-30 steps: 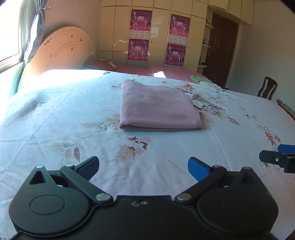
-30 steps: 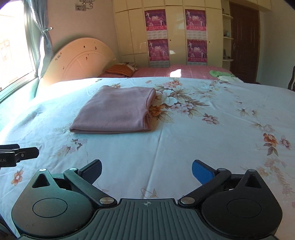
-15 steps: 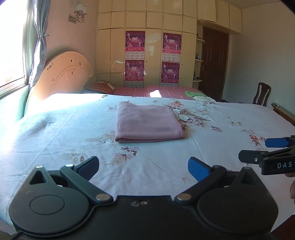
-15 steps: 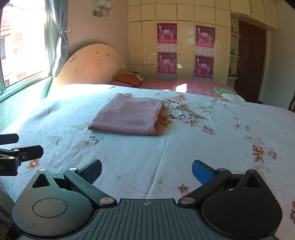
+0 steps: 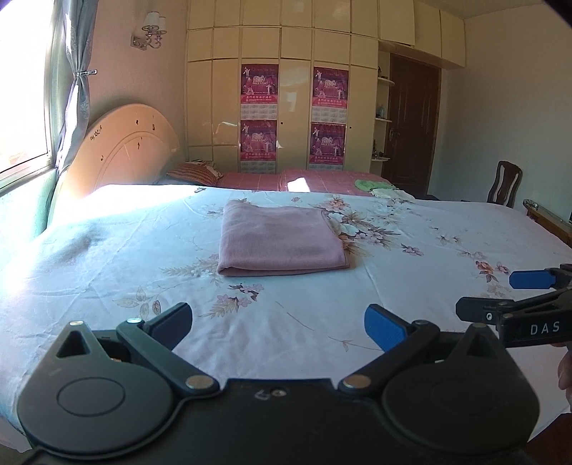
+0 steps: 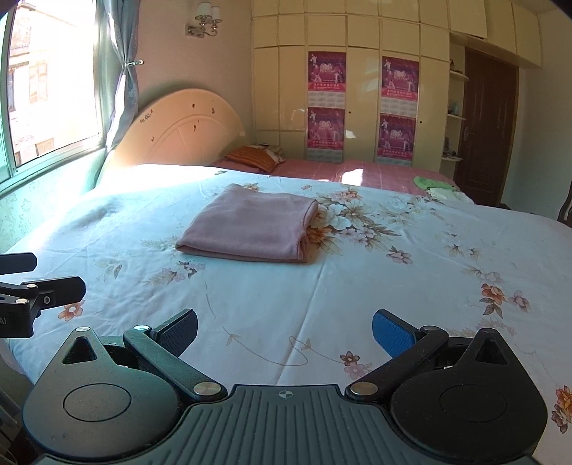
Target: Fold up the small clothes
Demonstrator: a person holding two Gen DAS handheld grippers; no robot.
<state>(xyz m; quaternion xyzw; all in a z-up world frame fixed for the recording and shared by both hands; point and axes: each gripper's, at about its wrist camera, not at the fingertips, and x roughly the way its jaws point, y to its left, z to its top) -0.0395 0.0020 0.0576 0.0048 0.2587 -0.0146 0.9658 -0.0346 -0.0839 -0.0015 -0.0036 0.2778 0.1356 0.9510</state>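
Both grippers farther back — folded cloth distant

Bedroom. Wide bed under a pale floral sheet, sun patch near the arched cream headboard. Window on the left, grey curtain tied back. Cream wardrobe wall carrying four magenta posters. Dark door, wooden chair beside it. Wall lamp above.

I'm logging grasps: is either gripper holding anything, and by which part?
Nothing is held. Left gripper and right gripper are open, apart from the folded pink garment.
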